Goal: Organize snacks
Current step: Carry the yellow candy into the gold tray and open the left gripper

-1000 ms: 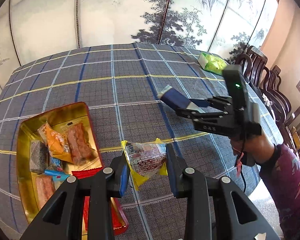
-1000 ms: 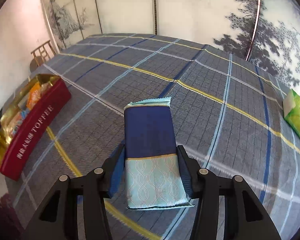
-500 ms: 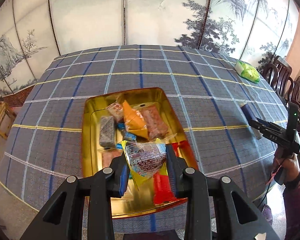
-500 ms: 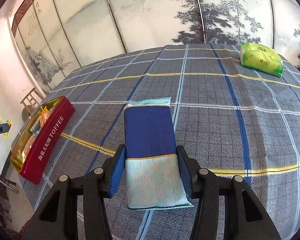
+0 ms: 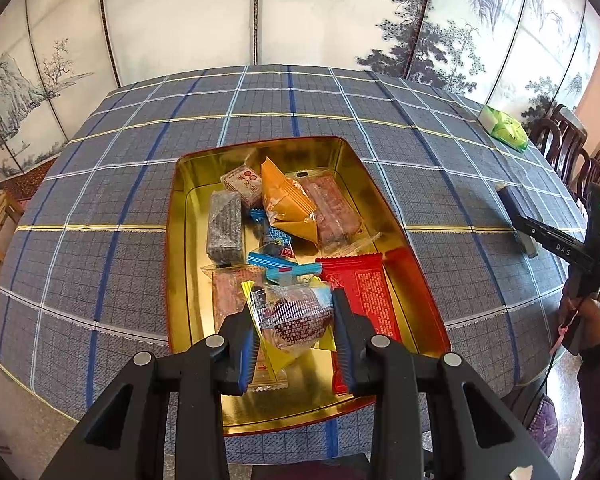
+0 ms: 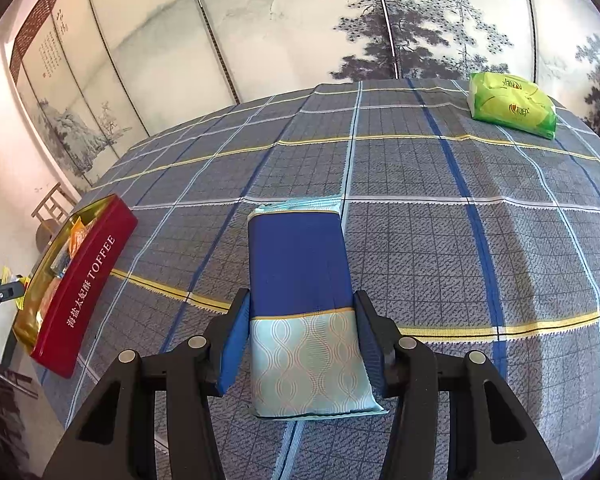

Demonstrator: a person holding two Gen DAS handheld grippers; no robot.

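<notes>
Between my left gripper's (image 5: 294,344) pads, clamped: clear-wrapped dark snack (image 5: 294,320), over the near end of the gold tin (image 5: 176,240). My right gripper (image 6: 300,344) grips the blue packet (image 6: 300,280), seemingly just above the tablecloth (image 6: 460,240).

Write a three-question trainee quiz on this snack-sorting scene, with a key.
1. True or false: the left gripper holds a clear-wrapped dark snack with yellow edges above the gold-lined red tin.
2. Which packet is the right gripper shut on? A) blue and pale-teal packet B) green tissue pack C) orange packet
3. Fill in: the green tissue pack lies on the plaid ___.

Key: 1 true; 2 A; 3 tablecloth.
</notes>
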